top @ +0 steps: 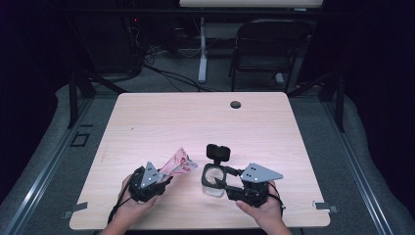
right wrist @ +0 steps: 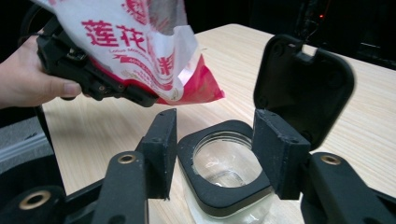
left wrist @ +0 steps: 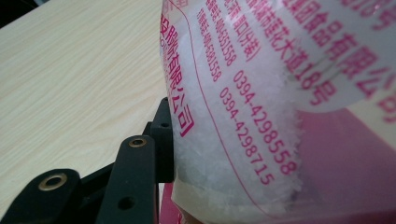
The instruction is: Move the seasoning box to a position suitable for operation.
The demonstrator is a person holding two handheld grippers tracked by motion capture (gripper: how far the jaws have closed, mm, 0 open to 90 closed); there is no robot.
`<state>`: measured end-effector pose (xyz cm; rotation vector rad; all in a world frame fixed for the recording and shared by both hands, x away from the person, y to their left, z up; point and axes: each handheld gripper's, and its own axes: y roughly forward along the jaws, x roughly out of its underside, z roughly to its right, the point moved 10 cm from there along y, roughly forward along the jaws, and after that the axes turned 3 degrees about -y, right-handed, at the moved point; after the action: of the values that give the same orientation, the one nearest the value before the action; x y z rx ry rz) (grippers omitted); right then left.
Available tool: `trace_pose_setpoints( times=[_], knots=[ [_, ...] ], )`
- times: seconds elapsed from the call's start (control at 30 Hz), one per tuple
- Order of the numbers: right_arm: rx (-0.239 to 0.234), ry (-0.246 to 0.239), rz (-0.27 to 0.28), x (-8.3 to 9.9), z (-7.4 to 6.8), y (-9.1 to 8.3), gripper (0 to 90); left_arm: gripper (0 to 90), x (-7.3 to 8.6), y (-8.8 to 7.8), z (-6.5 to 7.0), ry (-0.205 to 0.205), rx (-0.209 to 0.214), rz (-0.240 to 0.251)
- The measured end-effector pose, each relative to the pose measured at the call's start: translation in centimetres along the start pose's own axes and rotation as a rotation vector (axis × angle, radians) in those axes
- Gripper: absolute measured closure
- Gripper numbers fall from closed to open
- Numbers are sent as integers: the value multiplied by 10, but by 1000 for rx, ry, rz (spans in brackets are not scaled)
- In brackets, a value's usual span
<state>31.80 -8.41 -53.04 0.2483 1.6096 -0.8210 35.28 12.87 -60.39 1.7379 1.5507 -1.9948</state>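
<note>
We hold a pink-and-white bag [top: 177,164] of white granules pinched in the left gripper [top: 164,177], lifted off the table [top: 161,117] and tilted toward the jar [top: 214,180]. The jar stands near the front edge, just right of the bag, its black flip lid [top: 218,152] standing open behind the mouth.

The right gripper [right wrist: 215,154] sits low at the jar, jaws spread wide to either side of the black collar; the pads do not press on it as far as we can see.

Our judgement of the step: pouring from bag into jar. To do it well we should close the right jaws on the collar to steady the jar first, bring the bag's open corner directly over the mouth, then tip slowly so the granules do not spill. The upright lid stands close to the bag's path; we should keep clear of it.

Count: one bag, one jar, one lid, two grippers, one table.
</note>
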Motion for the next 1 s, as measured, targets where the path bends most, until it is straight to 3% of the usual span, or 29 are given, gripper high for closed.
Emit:
trace_pose_setpoints(
  times=[0.13,0.23,0.3,0.43,0.6,0.87,1.0],
  knots=[
    [59,18,-13,3,10,-5,474,603,-1,-2,-2,22,-18,-4],
    [35,44,-8,6,11,-8,509,603,-3,-3,-3,39,-29,-5],
    [46,29,-19,9,12,-9,508,603,-4,-3,-4,37,-35,-1],
    [53,16,-32,13,13,-8,506,603,-5,-3,-9,70,-67,-9],
    [63,-5,-20,14,16,-8,500,603,-9,-6,-15,87,-94,-10],
    [37,24,4,13,17,-7,471,603,-11,-7,-24,95,-126,-11],
    [37,26,8,12,18,-7,471,603,-9,-5,-26,119,-148,-26]
  ],
)
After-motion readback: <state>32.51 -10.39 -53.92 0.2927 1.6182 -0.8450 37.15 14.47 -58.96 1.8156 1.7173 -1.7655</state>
